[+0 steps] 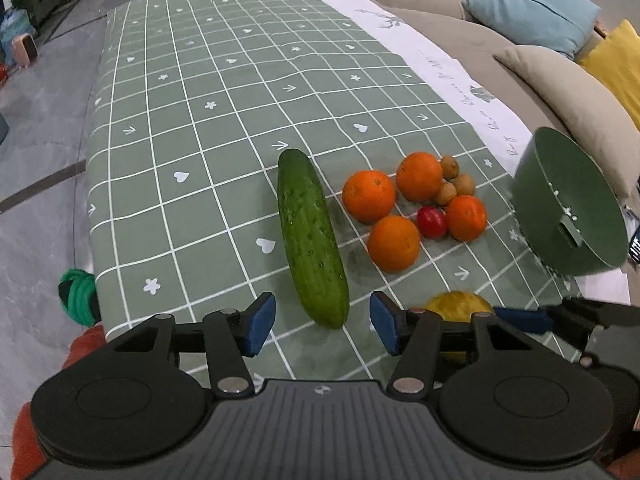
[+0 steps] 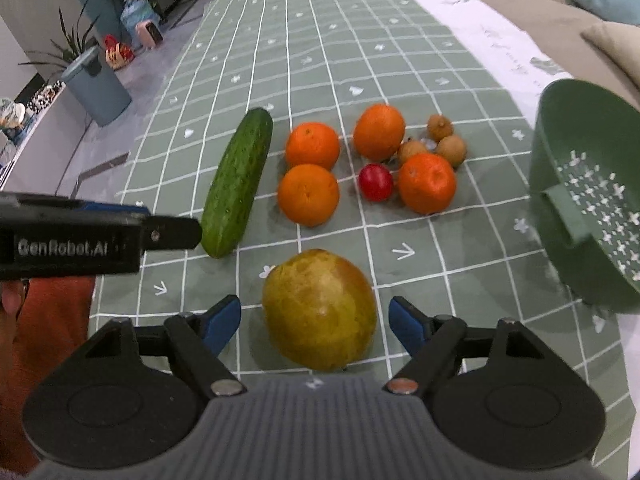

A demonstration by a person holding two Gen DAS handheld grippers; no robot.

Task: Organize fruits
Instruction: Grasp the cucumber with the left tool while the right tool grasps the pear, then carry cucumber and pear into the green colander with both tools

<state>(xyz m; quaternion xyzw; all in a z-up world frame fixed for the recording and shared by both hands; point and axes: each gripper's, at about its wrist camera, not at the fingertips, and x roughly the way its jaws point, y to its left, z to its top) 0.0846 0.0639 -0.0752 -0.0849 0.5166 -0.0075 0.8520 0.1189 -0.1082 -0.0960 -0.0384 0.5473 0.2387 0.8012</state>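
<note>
Right wrist view: I am straddling the mango (image 2: 320, 310) with the right gripper (image 2: 316, 322), jaws apart, untouched. Left gripper (image 1: 322, 326) is hanging open over the cucumber (image 1: 310, 232) tip; colander (image 2: 588, 196) is waiting at three o'clock.

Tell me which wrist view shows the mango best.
Right wrist: the mango shows nearly whole on the tablecloth between that gripper's open fingers. In the left wrist view only the mango's top shows, the rest hidden behind the left gripper's finger.
</note>
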